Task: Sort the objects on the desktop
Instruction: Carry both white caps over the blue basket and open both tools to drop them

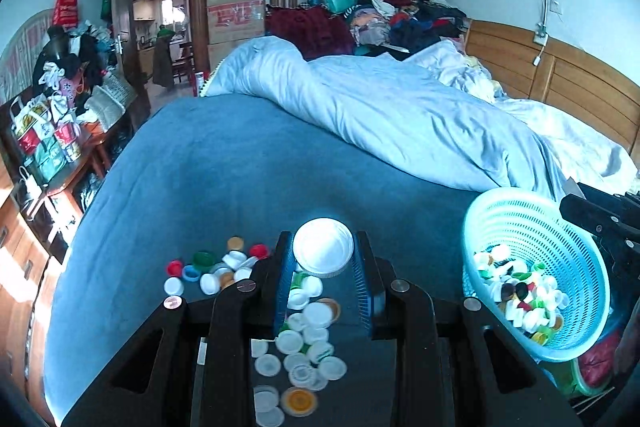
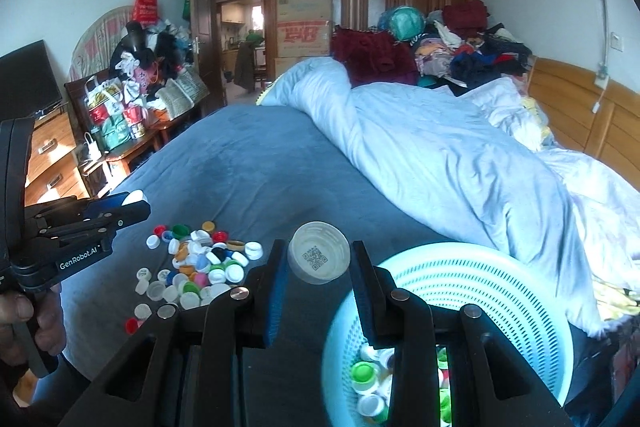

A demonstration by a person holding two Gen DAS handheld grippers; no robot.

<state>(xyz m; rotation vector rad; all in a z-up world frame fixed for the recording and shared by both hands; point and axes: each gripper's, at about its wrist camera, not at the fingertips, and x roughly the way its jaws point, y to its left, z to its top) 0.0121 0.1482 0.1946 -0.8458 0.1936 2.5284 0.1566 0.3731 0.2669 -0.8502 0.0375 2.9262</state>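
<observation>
You're pinching a white cap point(image 1: 323, 251) in the left tool point(image 1: 323, 259) and a beige one point(image 2: 319, 258) in the right tool point(image 2: 319, 263), basket point(image 2: 500, 291) at 4 o'clock — they're looking light, stiff, slippery, so keep gripping across the rims.

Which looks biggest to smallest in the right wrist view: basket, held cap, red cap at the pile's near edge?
1. Basket.
2. Cap with the code, in the right gripper; nearness to the camera inflates it.
3. Red cap.
</observation>
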